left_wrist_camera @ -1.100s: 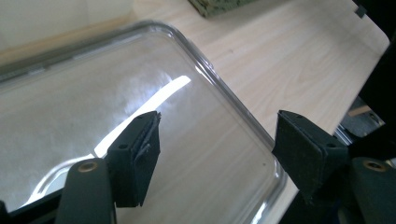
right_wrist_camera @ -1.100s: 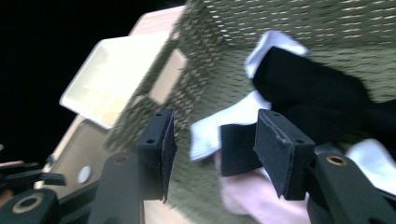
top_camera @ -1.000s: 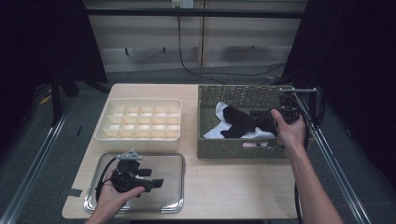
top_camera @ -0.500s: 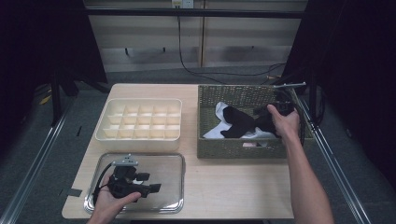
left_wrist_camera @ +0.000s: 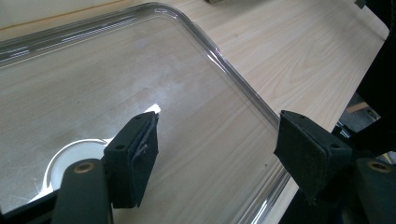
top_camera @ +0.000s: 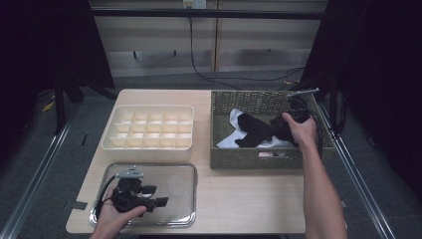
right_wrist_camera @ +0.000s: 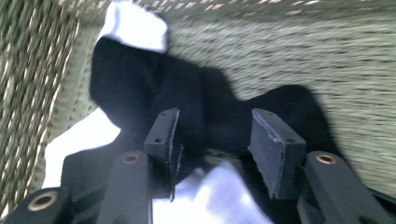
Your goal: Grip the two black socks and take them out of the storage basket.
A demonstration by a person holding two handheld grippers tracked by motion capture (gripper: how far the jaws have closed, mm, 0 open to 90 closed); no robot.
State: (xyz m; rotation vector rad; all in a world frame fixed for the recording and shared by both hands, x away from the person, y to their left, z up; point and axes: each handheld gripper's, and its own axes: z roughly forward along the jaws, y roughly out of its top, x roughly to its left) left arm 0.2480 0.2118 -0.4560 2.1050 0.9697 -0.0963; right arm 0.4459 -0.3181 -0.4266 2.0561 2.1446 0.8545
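Right gripper [right_wrist_camera: 212, 140] jaws parted over black sock [right_wrist_camera: 154, 93], gap visible up close.

Olive-green woven basket [top_camera: 249, 158] is showing a black sock [top_camera: 255, 130] over white cloth [top_camera: 234, 119]. Cream divider tray [top_camera: 147, 145], left of basket. Clear tray [top_camera: 184, 196] is revealing pale wood-grain table [top_camera: 249, 199].

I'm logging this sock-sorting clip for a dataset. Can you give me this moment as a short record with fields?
Setting: wooden table
Wicker basket: holds black socks and white socks, piled together
Divided organizer: cream, compartments empty
Clear tray: nothing lies on it
Right gripper: inside the basket over a black sock, jaws apart and just opened wider, pads not clamped
Left gripper: open above the tray, holding nothing
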